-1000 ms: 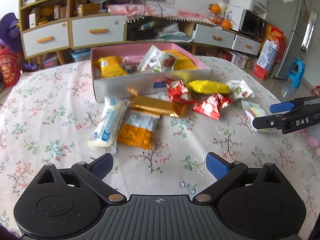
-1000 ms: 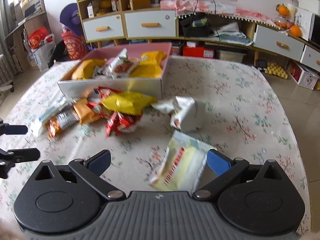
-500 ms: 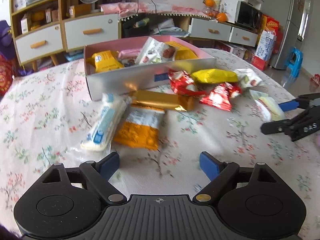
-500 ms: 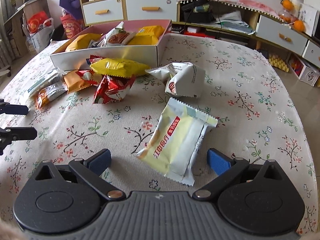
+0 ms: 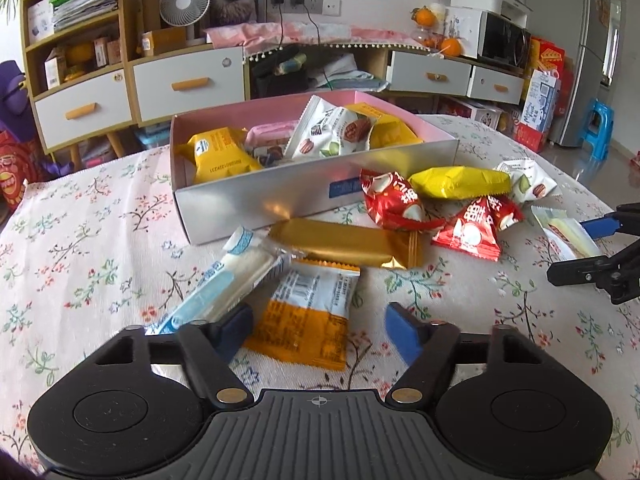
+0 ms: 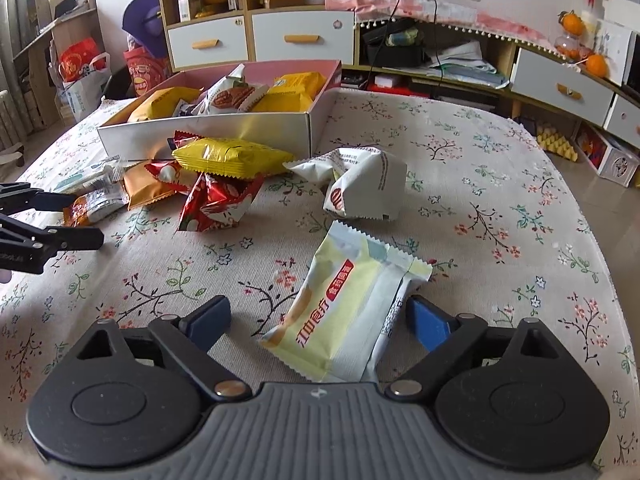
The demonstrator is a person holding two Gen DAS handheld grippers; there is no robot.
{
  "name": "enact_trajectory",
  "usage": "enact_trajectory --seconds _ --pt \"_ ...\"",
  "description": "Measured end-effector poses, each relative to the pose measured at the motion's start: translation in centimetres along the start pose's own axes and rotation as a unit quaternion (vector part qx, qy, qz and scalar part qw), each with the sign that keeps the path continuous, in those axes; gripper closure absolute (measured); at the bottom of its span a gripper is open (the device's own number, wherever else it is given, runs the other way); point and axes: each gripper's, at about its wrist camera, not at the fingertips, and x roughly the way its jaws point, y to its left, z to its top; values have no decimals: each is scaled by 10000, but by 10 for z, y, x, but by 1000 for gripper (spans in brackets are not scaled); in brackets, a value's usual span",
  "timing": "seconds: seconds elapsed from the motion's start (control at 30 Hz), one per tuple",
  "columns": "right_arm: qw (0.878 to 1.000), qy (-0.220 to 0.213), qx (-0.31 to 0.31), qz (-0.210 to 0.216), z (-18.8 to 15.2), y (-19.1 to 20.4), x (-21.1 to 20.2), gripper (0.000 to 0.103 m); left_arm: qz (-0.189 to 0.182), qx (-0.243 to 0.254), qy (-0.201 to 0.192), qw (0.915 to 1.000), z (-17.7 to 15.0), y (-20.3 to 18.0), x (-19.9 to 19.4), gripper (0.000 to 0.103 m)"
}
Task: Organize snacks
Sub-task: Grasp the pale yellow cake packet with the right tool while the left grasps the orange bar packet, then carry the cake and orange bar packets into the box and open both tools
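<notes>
1. Snacks lie loose on the bench in front of the box, which already holds several packets; the sorting looks only partly done.
2. Farthest left, a white-blue stick pack rests beside an orange-white packet, the stick's lower end close to the left tool's near finger.
3. The left tool is spread wide and holds nothing; the orange-white packet's near end sits between its fingers, so this seems the pick in hand.
4. A gold bar lies just in front of the box wall, with red packets and a yellow pack to its right.
5. In the right wrist view, a white packet sits near the box corner.
6. The right tool is also wide and empty, straddling a pale yellow packet whose right edge is near the right finger.
7. Next, each tool would likely need to lower, close on its packet's body, then lift clear of the box wall and release inside.
8. The slick wrappers may slip or crumple under a shallow pinch.
</notes>
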Motion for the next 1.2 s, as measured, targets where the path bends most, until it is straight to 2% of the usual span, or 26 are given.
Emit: enact_trajectory --seconds 0.13,0.2,0.47,0.77,1.2 --pt "10000 -31 50 -24 3 -2 -1 25 26 72 32 10000 3 -3 0 57" --pt "10000 -38 74 -27 4 -3 -1 31 52 77 54 9999 3 -5 -1 61" --pt "10000 -28 -5 -2 6 -2 -3 57 154 12 215 9996 4 -13 -5 65" --pt "9999 104 -47 119 9 4 -5 60 185 -114 427 9989 6 -20 -14 65" --pt "9987 93 -211 464 19 31 -18 60 118 -338 364 9987 19 -27 -32 66"
